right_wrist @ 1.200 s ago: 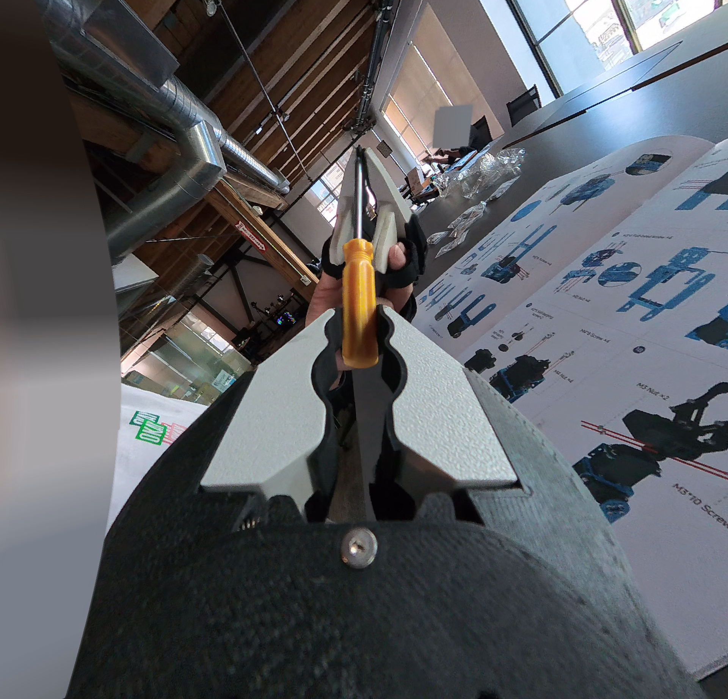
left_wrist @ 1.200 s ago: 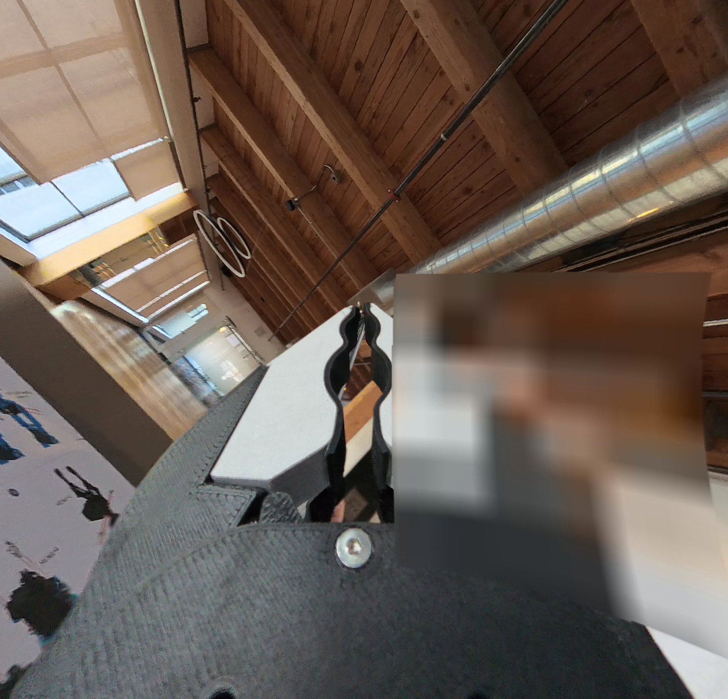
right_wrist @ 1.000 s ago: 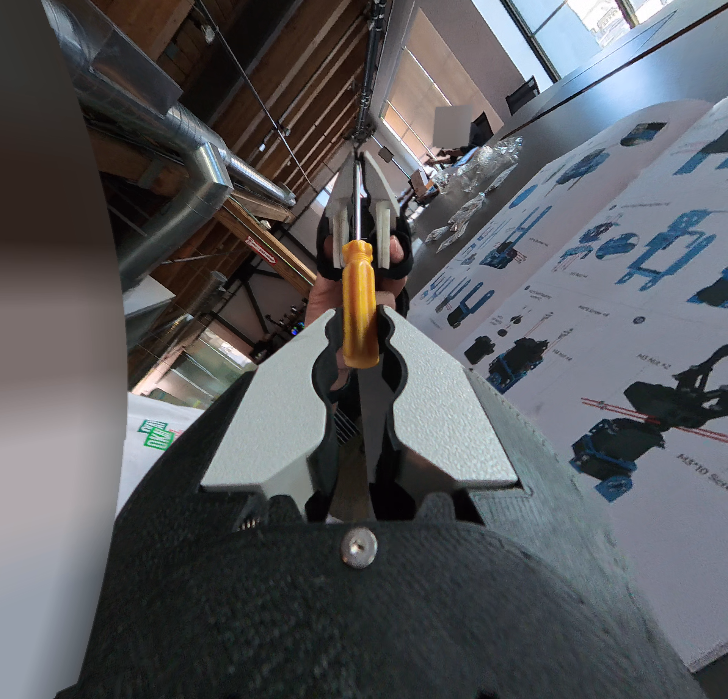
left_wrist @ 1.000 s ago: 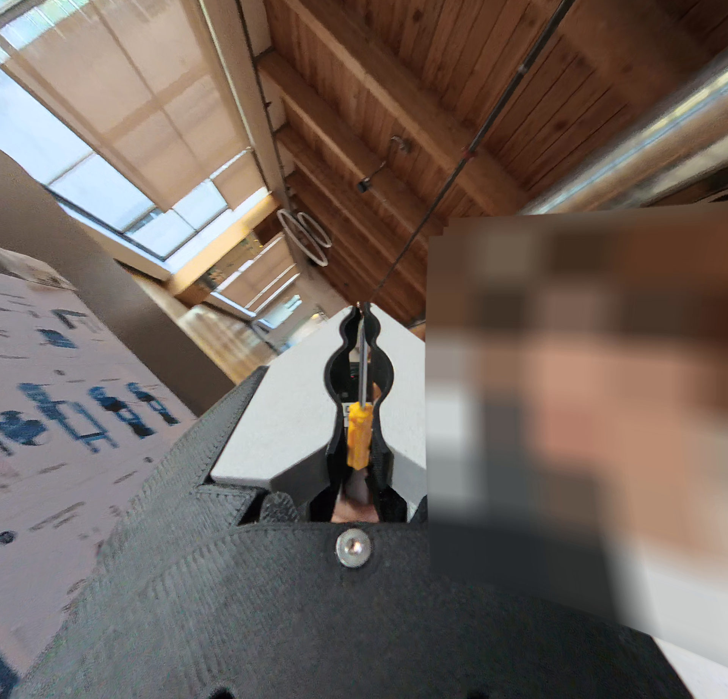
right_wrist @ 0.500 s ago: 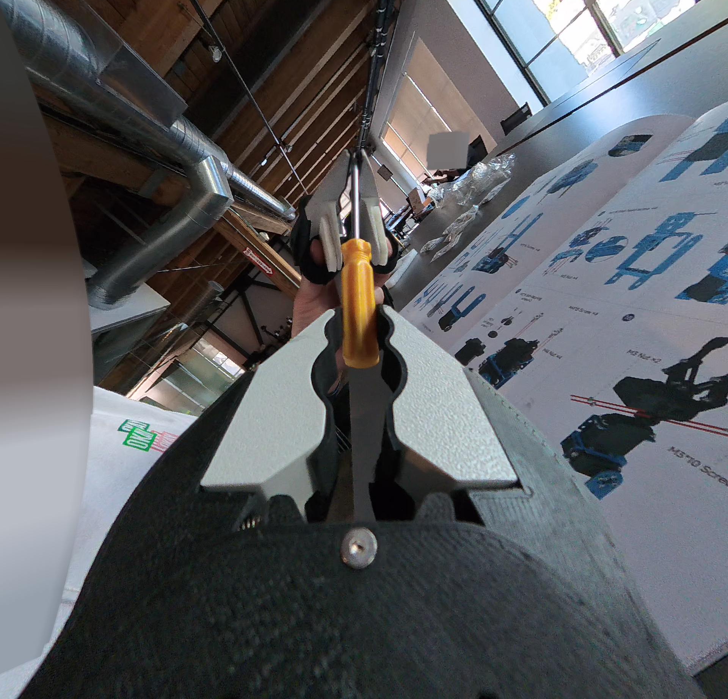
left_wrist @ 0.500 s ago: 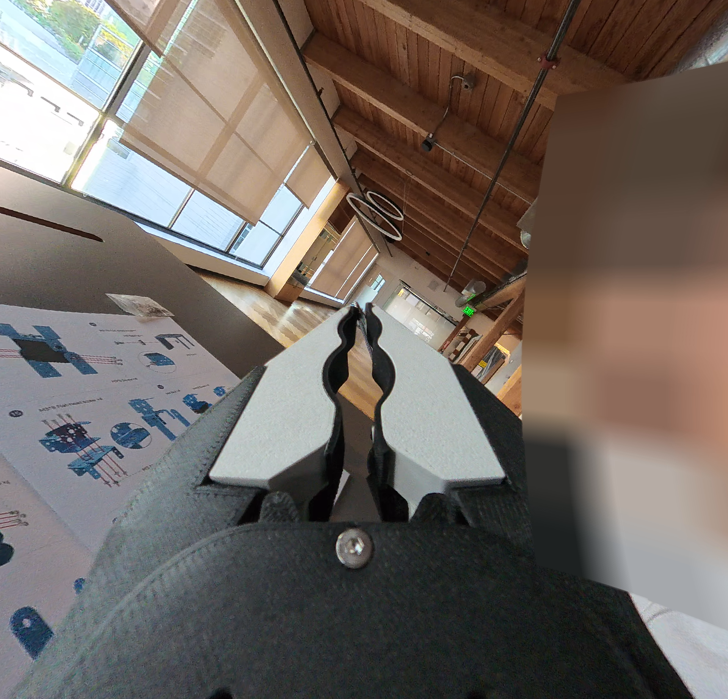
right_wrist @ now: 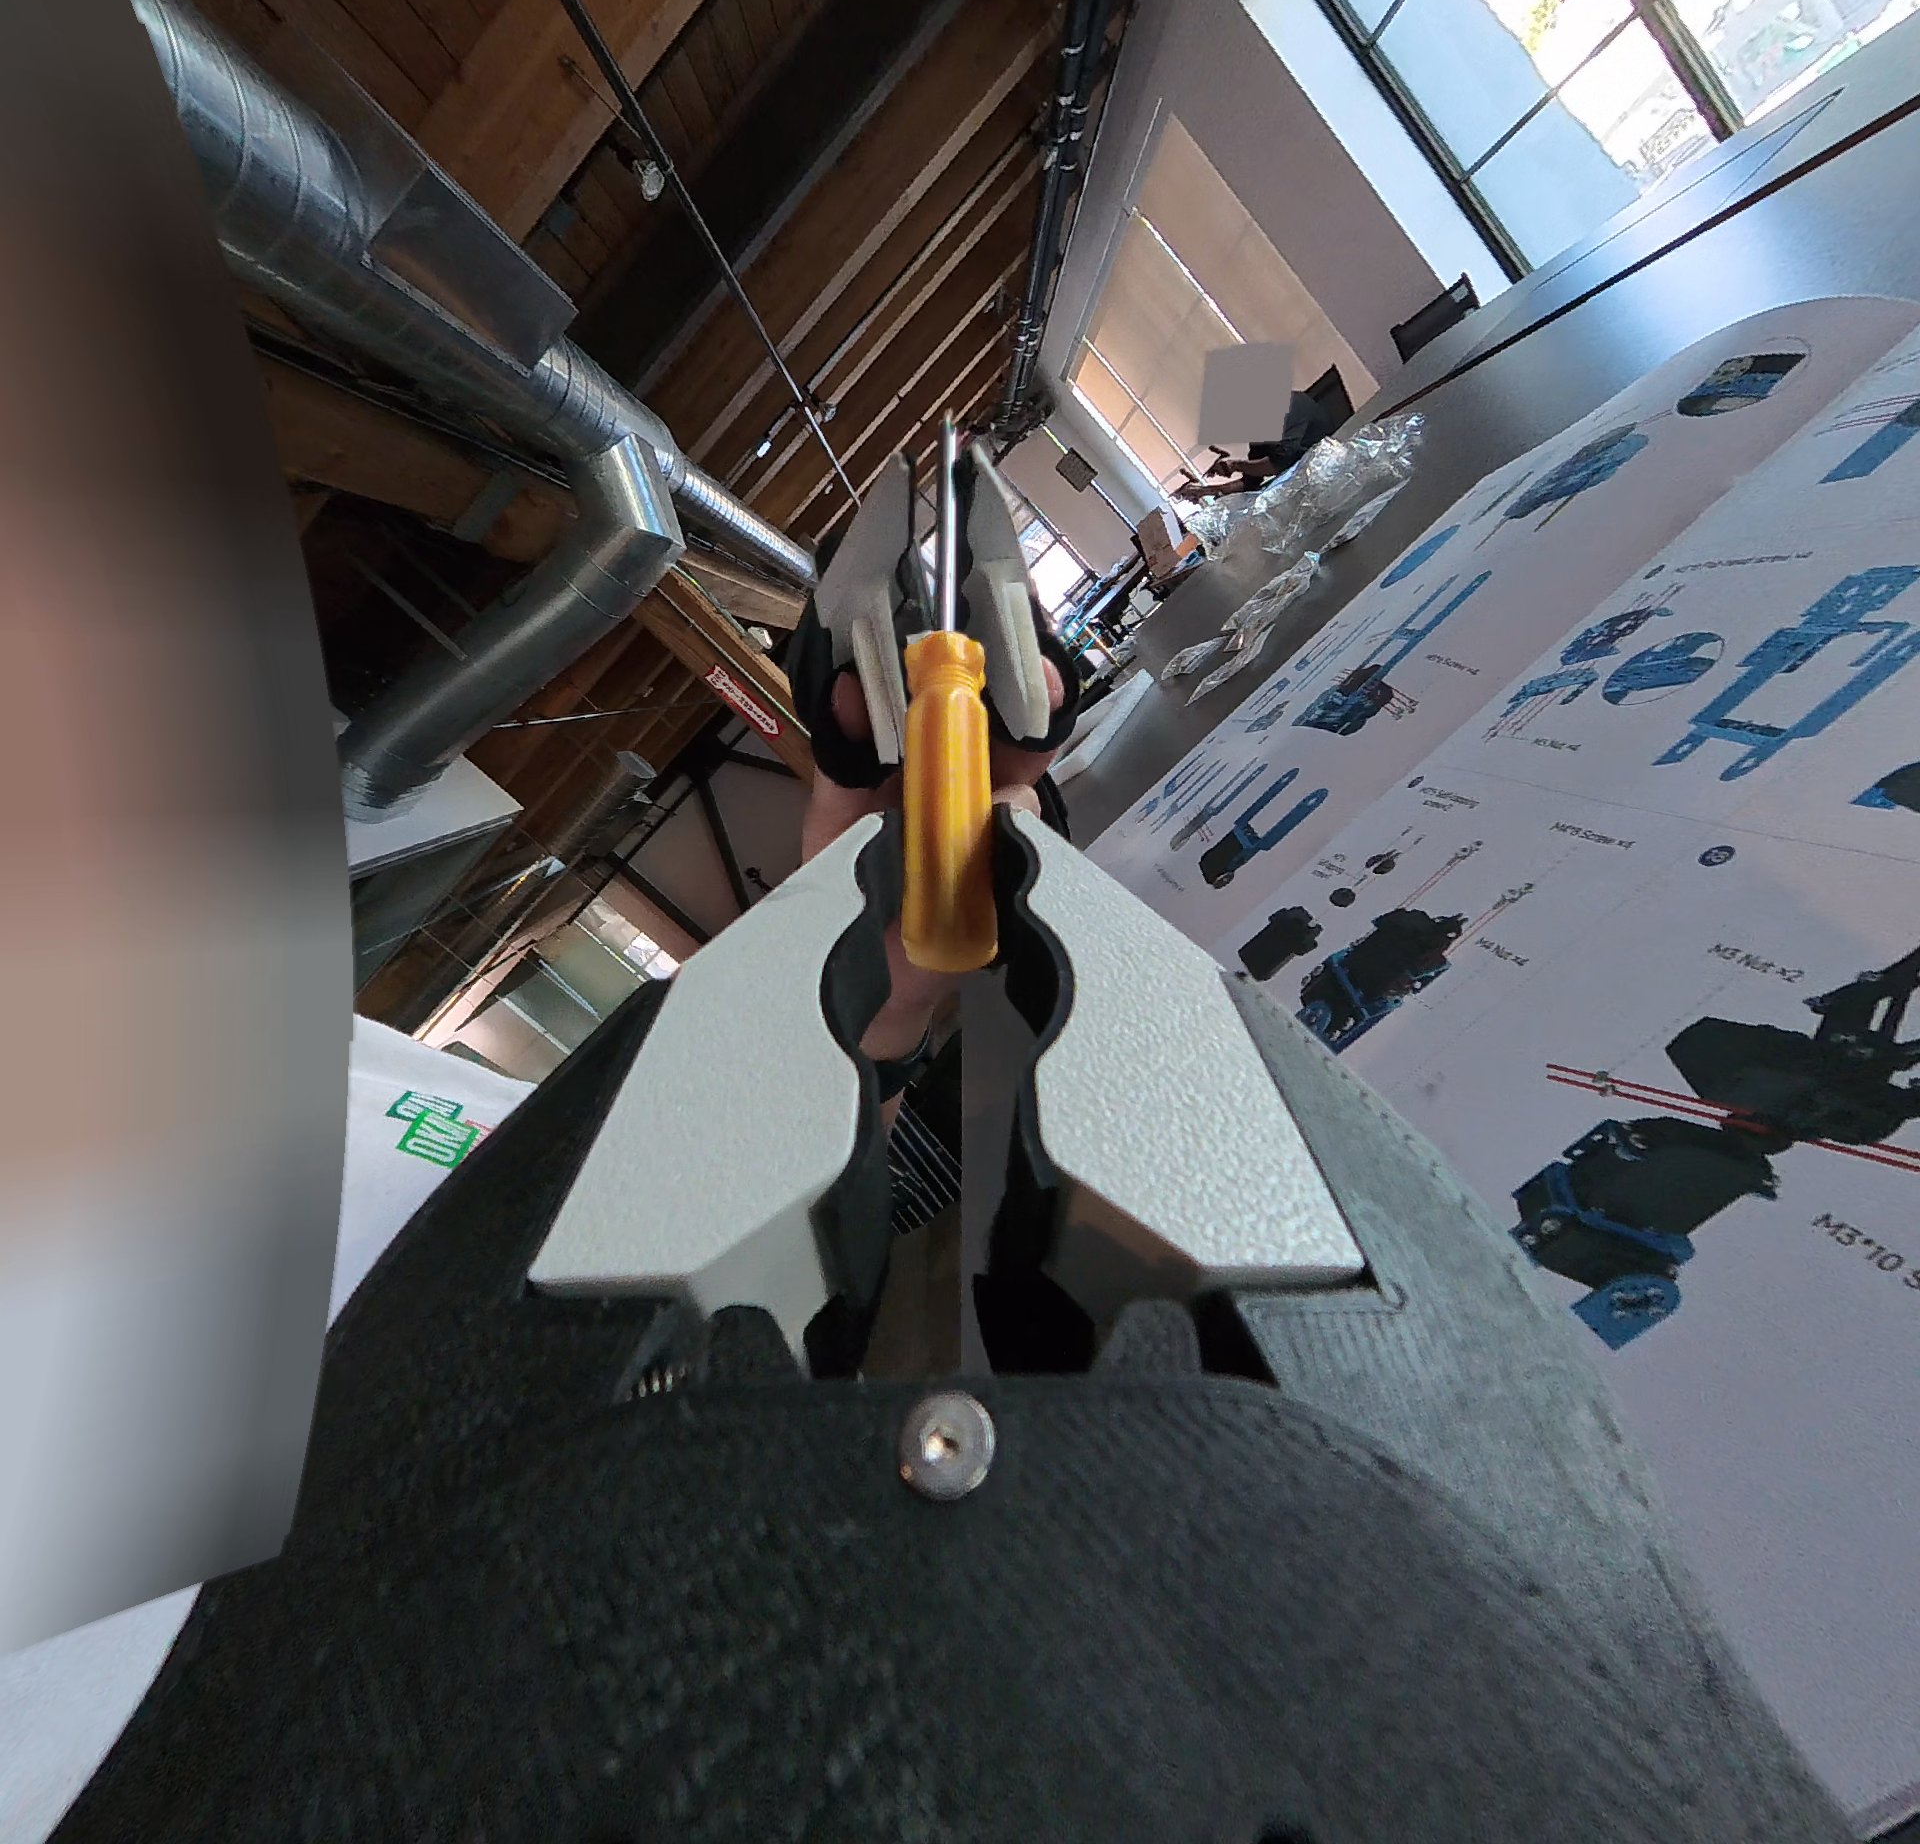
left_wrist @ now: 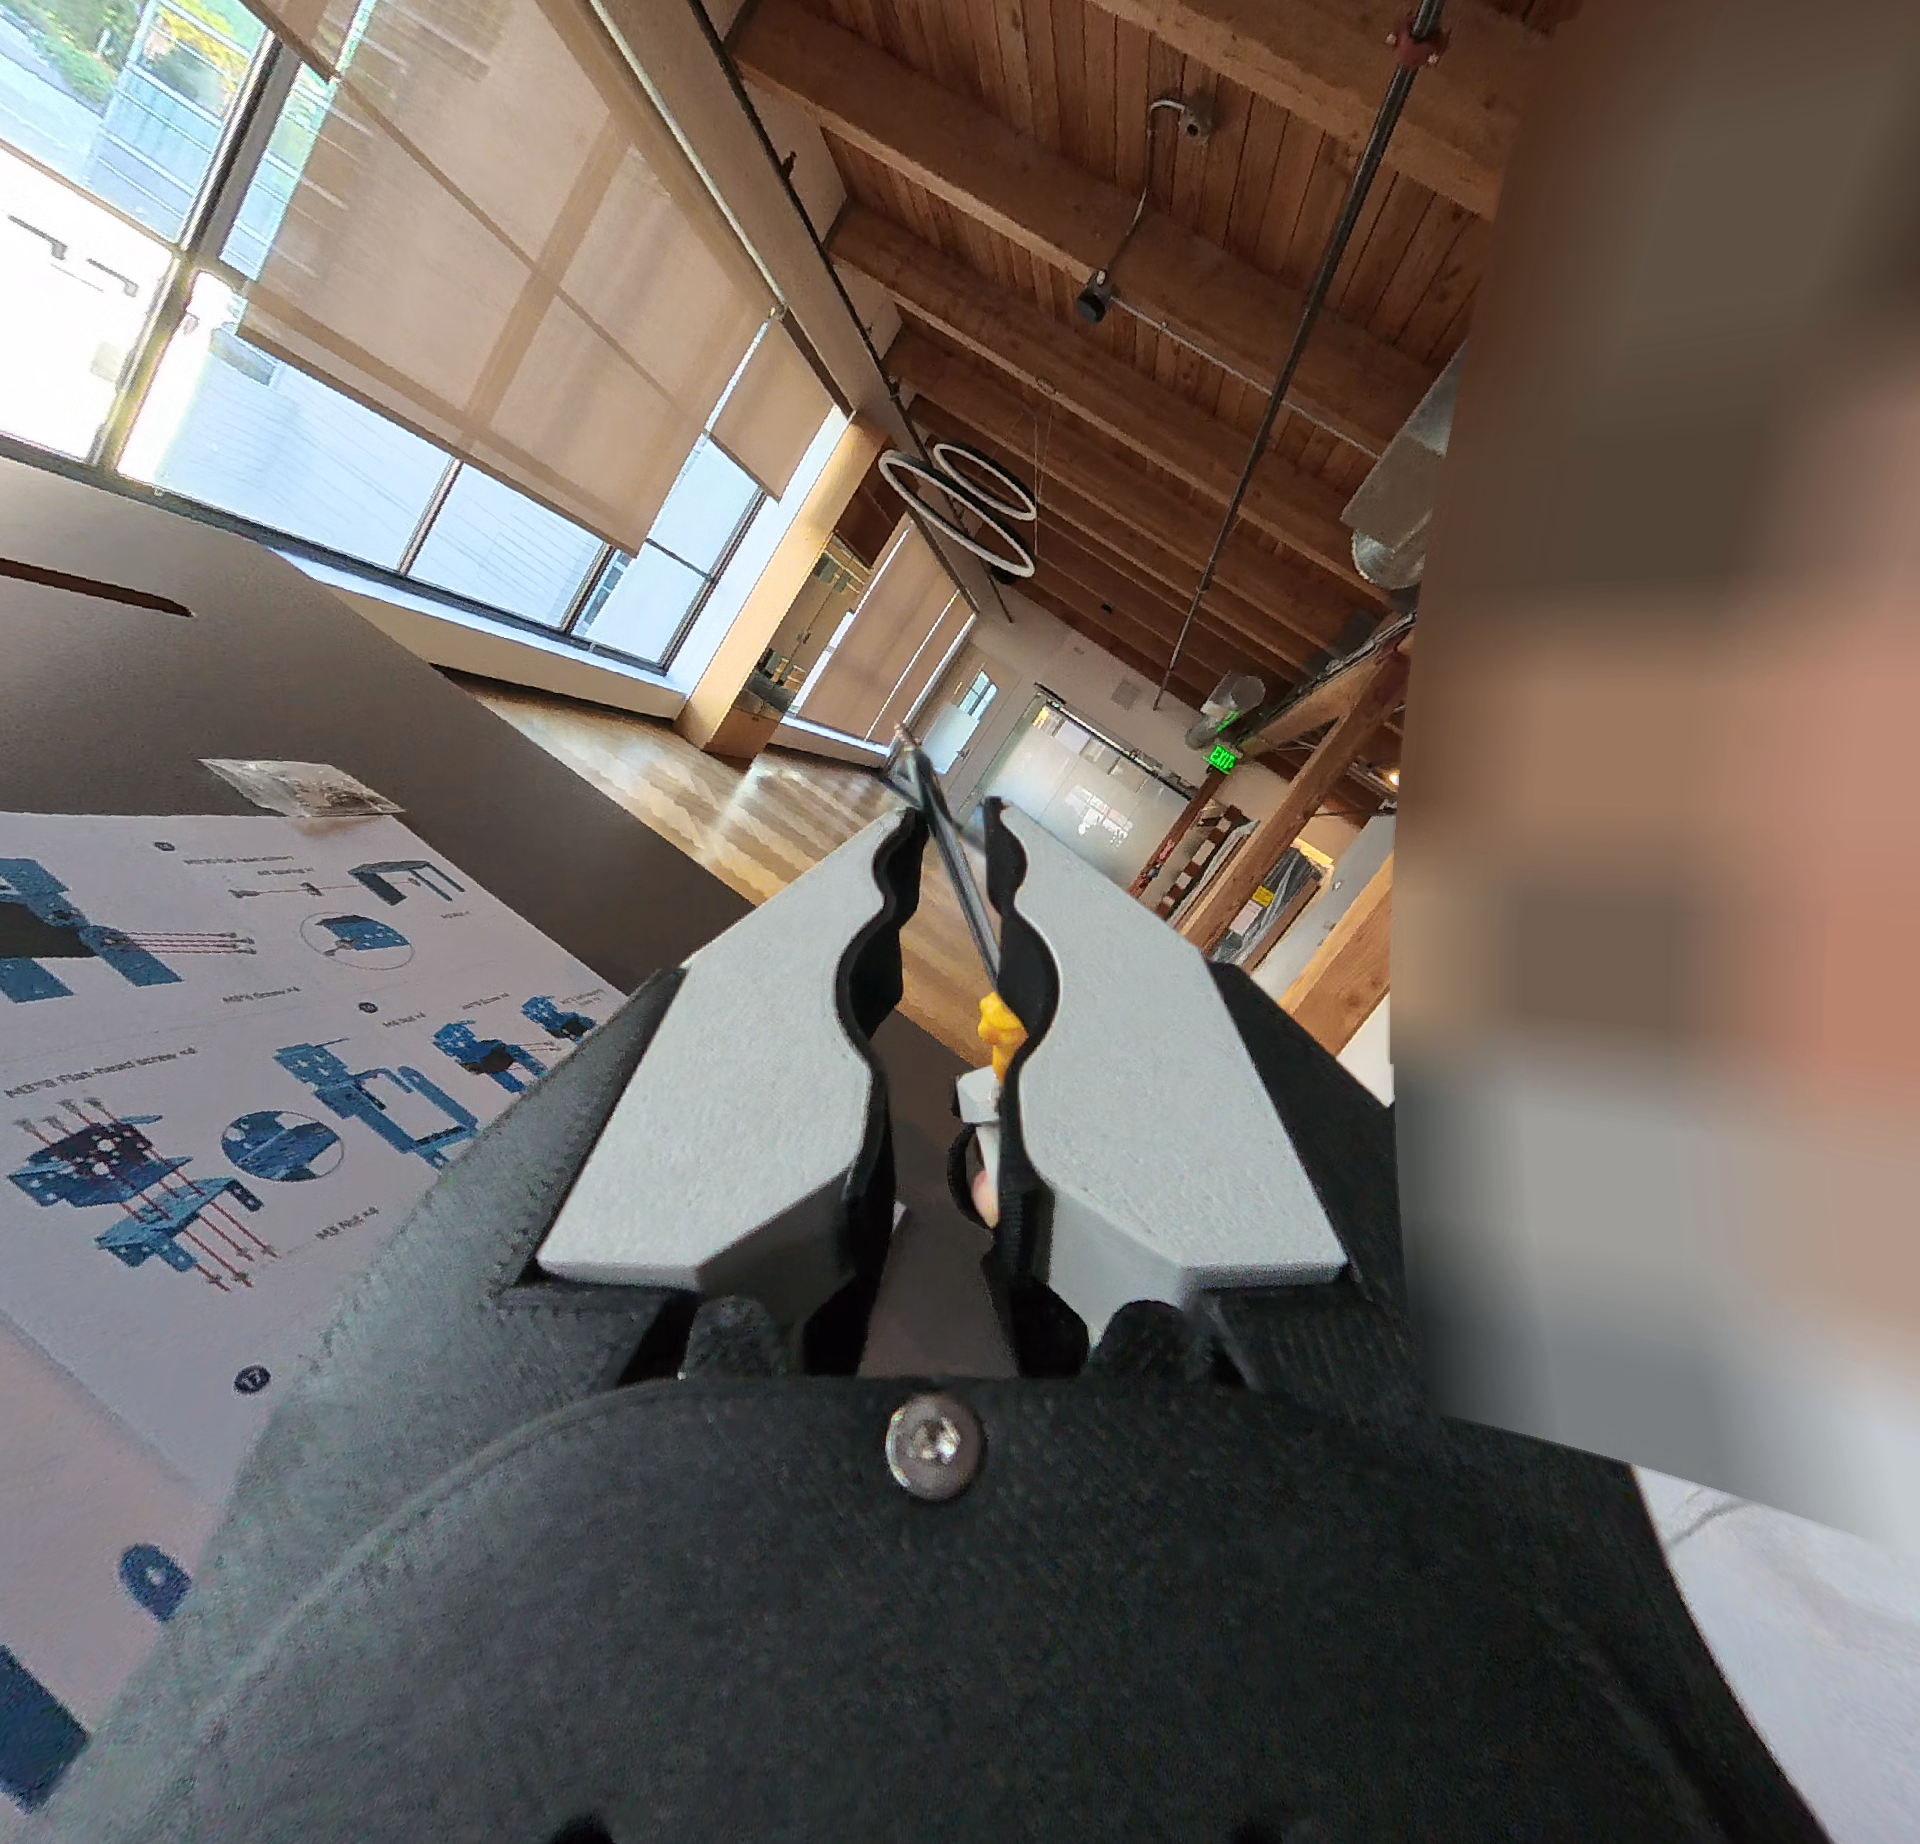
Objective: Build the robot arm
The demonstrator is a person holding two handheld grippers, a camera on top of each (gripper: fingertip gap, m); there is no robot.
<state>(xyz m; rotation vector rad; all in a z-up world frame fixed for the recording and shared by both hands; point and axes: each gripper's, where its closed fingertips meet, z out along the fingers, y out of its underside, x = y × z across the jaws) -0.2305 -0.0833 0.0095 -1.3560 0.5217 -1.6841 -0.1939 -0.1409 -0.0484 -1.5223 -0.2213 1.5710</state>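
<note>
Right gripper: closed on the screwdriver's orange handle.
Left gripper: narrow gap — shaft runs between its fingertips; contact unclear.
Instruction sheet: flat on the dark table, right of the screwdriver.
Plastic bags: beyond the sheet — small, clear.

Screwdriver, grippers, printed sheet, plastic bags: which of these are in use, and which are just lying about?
In use:
- screwdriver, its handle clamped in the right gripper
- left gripper, slightly open around the screwdriver's shaft

Lying about:
- sheet, flat on the table
- bags, on the table beyond the sheet
- small bag, at the sheet's far edge
</note>
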